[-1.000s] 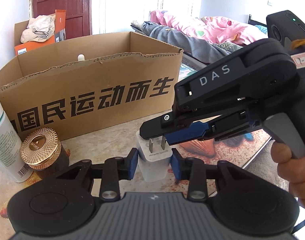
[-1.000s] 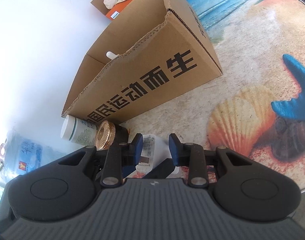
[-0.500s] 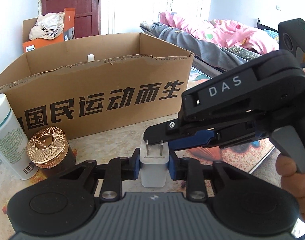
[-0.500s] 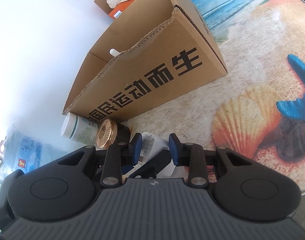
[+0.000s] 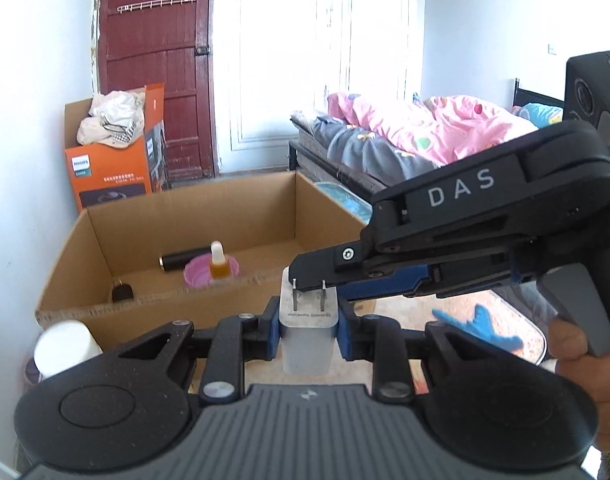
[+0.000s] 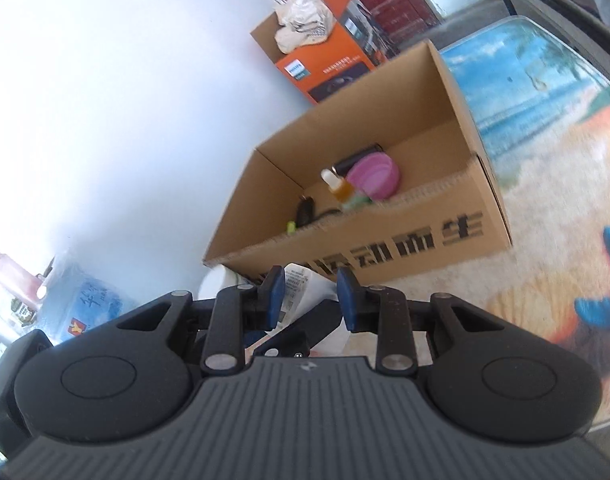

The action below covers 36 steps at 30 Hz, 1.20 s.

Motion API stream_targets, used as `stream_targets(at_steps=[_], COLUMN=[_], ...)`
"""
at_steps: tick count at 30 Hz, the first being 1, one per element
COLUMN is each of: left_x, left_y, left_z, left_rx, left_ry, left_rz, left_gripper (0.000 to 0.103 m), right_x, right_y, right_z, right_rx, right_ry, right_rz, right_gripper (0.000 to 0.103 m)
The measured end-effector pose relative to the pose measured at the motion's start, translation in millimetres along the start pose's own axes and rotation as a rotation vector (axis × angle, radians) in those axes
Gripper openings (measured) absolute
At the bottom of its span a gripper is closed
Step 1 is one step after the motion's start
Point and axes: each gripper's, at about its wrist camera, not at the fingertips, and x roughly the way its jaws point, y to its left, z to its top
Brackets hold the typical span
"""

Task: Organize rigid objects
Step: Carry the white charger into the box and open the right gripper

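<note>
A white plastic two-prong wall charger (image 5: 308,334) sits clamped by its flat sides between the blue pads of the left gripper (image 5: 308,330), prongs pointing away, held above the beach-print tabletop (image 6: 545,292) just short of the open brown cardboard box (image 5: 105,312). The right gripper (image 6: 311,300), jaws narrow, reaches across its top; its pads bracket the same white block, though whether they press on it cannot be told. The charger looks light, stiff and smooth-skinned, likely to slip if squeezed near an edge; the broad side faces are the safest hold, well clear of the thin metal prongs. In the box lie a pink round lid (image 5: 211,270) and an amber dropper bottle (image 5: 217,266).
</note>
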Motion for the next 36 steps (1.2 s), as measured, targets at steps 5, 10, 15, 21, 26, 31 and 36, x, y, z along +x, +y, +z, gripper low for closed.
stream_targets(at_steps=[5,10,15,21,26,31,36], left_x=[13,61,120,178,202,213,218], left_y=[10,24,45,57,63,64,66], left_z=[53,91,103,103,102,102,102], left_rx=[-0.013,-0.1,-0.226,-0.26,-0.285,-0.296,-0.307], left_ry=[-0.039,0.034,0.153,0.261,0.314,0.337,0.33], left_rz=[0.013,-0.001,-0.003,0.045,0.071,0.093,0.097], left_gripper=[0.028,0.028,0.028,0.028,0.028,0.028,0.028], right_x=[-2,24,77,134,161,173,177], right_y=[20,13,-15,-48,-58,-56,-51], right_z=[54,115,160,189,193,195,195], right_rx=[-0.081,-0.098,-0.07,-0.066,-0.123,-0.194,-0.234], right_ry=[-0.037,0.0,0.09,0.191,0.236,0.242,0.249], right_rz=[0.037,0.013,-0.048,-0.118,-0.166,-0.197,-0.192], right_gripper=[0.028,0.027,0.027,0.027,0.027,0.026,0.026])
